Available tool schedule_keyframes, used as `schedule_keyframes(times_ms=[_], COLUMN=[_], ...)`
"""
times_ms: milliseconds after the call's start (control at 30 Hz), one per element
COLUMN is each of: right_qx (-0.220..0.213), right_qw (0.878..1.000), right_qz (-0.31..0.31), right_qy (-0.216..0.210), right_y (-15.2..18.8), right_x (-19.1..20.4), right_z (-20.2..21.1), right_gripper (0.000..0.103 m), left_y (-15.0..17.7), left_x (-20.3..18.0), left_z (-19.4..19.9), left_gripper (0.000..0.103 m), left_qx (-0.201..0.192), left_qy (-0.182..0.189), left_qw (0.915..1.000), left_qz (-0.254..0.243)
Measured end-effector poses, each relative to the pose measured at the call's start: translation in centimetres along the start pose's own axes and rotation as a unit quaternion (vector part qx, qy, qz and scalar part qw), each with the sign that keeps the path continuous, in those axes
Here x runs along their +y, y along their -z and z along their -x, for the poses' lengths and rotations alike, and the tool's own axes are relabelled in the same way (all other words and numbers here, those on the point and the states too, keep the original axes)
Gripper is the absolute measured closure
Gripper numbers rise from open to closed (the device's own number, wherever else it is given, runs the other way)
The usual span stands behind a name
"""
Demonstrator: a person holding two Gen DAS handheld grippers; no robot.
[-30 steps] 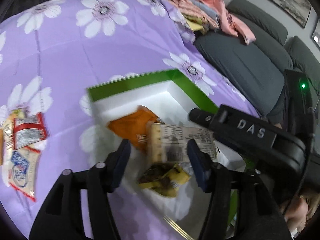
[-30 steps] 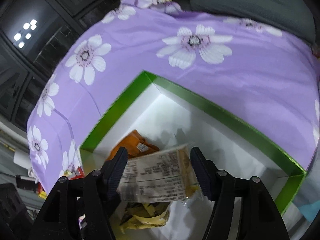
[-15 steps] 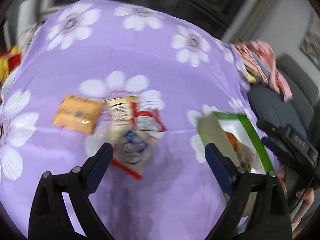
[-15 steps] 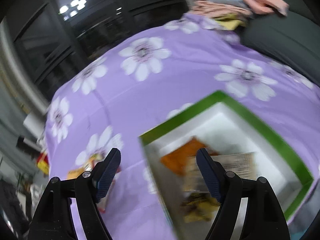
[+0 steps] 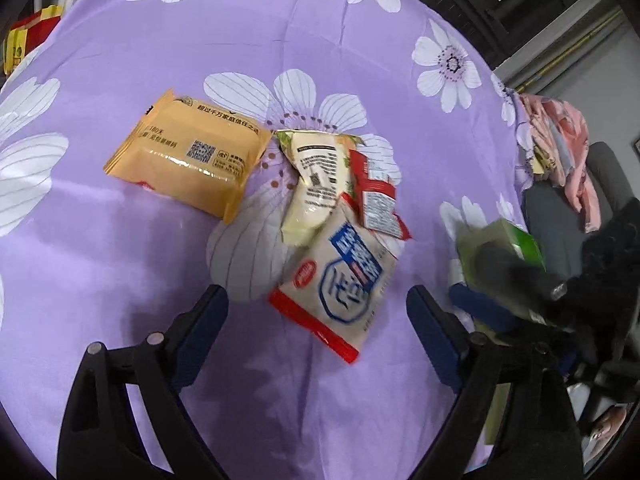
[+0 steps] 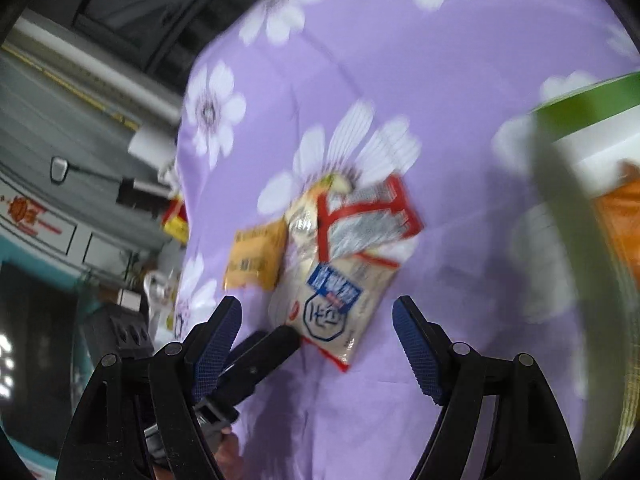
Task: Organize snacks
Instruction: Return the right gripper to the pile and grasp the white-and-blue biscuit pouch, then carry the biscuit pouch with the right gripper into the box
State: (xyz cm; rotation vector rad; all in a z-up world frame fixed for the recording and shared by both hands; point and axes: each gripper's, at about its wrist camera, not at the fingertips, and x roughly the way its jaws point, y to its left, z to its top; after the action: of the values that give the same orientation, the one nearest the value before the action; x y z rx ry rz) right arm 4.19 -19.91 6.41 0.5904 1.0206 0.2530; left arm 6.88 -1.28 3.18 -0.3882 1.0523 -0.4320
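Several loose snack packets lie on the purple flowered cloth (image 5: 120, 260): a yellow-orange one (image 5: 188, 160), a cream one (image 5: 316, 184), a red-and-white one (image 5: 376, 196) and a white one with blue print (image 5: 340, 280). My left gripper (image 5: 316, 292) hovers over the white packet's near end, its jaws wide apart and closing, with no pad touching the packet. My right gripper (image 6: 317, 304) stands open and holds nothing, above the same white packet (image 6: 332, 308). The green-rimmed white box (image 6: 592, 96) sits to the right with an orange packet (image 6: 624, 220) inside.
The right gripper's blurred black body (image 5: 520, 280) crosses in front of the green box (image 5: 516, 240). A pile of pink clothes (image 5: 568, 152) and a grey sofa (image 5: 560, 220) lie beyond the table's right edge. A red-and-yellow bag (image 5: 28, 36) sits far left.
Both grippers swung left, away from the box and over the loose packets. The printed packet that was between the right fingers stayed in the box. Both pairs of jaws now stand wider.
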Motion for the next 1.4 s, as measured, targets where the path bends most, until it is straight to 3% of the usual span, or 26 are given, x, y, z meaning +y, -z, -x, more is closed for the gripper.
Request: schedule_keyframes(times_ms=[100, 200, 267, 333, 400, 467, 567, 800, 1100, 1400], right_qx=[0.026, 0.045, 0.074, 0.072, 0.067, 0.062, 0.052, 0.033, -0.029, -0.091], right_qw=[0.999, 0.997, 0.993, 0.993, 0.994, 0.995, 0.998, 0.997, 0.994, 0.988], right_qz=[-0.026, -0.055, -0.074, -0.079, -0.071, -0.06, -0.029, 0.015, 0.053, 0.076], right_qy=[0.0, -0.016, -0.046, -0.058, -0.053, -0.042, 0.0, 0.071, 0.091, 0.1], right_y=[-0.1, -0.1, -0.1, -0.1, 0.0, 0.2, 0.5, 0.8, 1.6, 1.9], right_x=[-0.6, -1.7, -2.4, -2.6, -2.3, -1.9, -0.8, 0.6, 2.2, 3.0], right_z=[-2.5, -4.1, -5.5, -6.0, -5.9, -5.8, -5.5, -4.7, -0.3, 4.6], right_gripper=[0.025, 0.024, 0.024, 0.024, 0.024, 0.025, 0.039, 0.044, 0.044, 0.044], left_y=[-0.5, -0.6, -0.5, -0.4, -0.4, -0.4, -0.2, 1.4, 2.0, 2.8], left_x=[0.6, -0.2, -0.4, -0.7, -0.9, -0.8, -0.7, -3.2, -5.5, -9.1], left_z=[-0.9, -1.3, -1.9, -2.3, -2.7, -2.7, -2.6, -1.6, 0.5, 2.9], left_gripper=[0.021, 0.023, 0.033, 0.041, 0.055, 0.059, 0.061, 0.064, 0.065, 0.065], left_qx=[0.012, 0.007, 0.013, 0.011, 0.013, 0.011, 0.015, 0.0, -0.039, -0.088], left_qy=[-0.004, -0.009, -0.008, -0.014, -0.02, -0.024, -0.016, -0.02, 0.012, 0.043], left_qw=[0.9999, 0.9989, 0.9981, 0.9972, 0.9964, 0.996, 0.9964, 0.9926, 0.9889, 0.9796], left_qz=[-0.005, -0.046, -0.06, -0.072, -0.081, -0.086, -0.082, -0.12, -0.143, -0.175])
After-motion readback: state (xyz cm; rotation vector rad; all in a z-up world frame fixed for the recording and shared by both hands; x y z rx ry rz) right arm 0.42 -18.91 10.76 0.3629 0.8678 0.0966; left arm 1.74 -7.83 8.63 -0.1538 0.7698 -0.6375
